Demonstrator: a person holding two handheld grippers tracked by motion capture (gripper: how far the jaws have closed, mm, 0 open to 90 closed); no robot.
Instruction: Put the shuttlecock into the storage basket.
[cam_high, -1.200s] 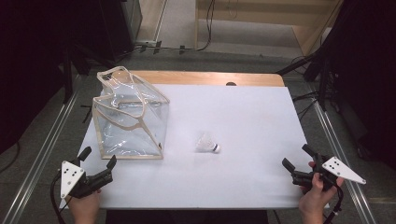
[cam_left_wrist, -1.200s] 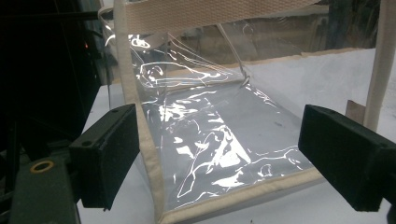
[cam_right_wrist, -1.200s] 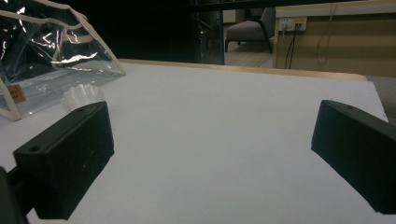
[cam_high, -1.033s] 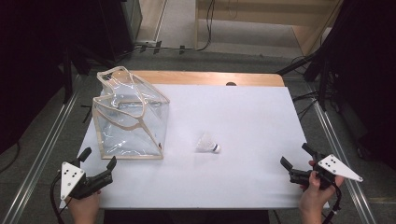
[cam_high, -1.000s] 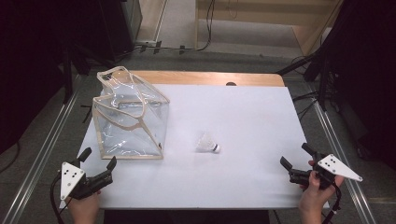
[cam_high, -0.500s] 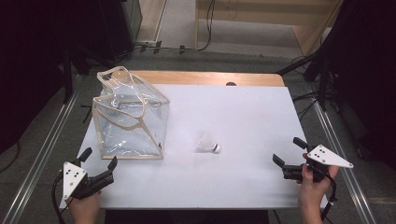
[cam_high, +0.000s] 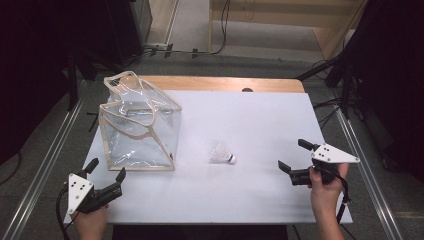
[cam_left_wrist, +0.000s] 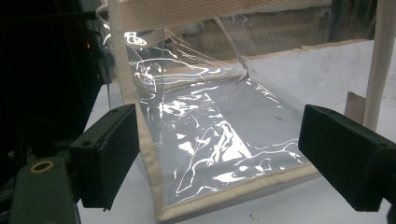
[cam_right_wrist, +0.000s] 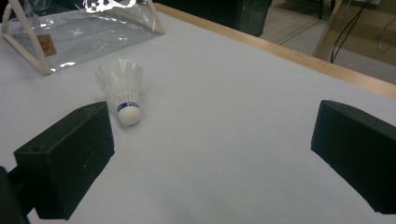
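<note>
— Where do the tongs stand?

— The right gripper (cam_high: 296, 161) is spread wide with nothing between its jaws, low over the white table (cam_high: 260, 115) near its right front edge. The left gripper (cam_high: 106, 174) is equally wide and empty, at the front left, aimed at the near bottom seam of the clear bag (cam_high: 140, 127).

— And the piece to fetch?

— A white shuttlecock (cam_right_wrist: 122, 88) lies on its side mid-table, just right of the bag but apart from it, well clear of the right gripper. In the right gripper view its cork nose points toward the camera.

— How would it handle?

— Very light, I'd judge, with a skirt that crushes easily. Pinch the firm cork, gently. The bag looks like soft, slick vinyl; its beige webbing trim (cam_left_wrist: 149, 154) gives the better grip.

— Any writing?

— A blue band circles the cork, its print too small to read. A small tan tag (cam_right_wrist: 45, 45) on the bag is illegible too.
</note>
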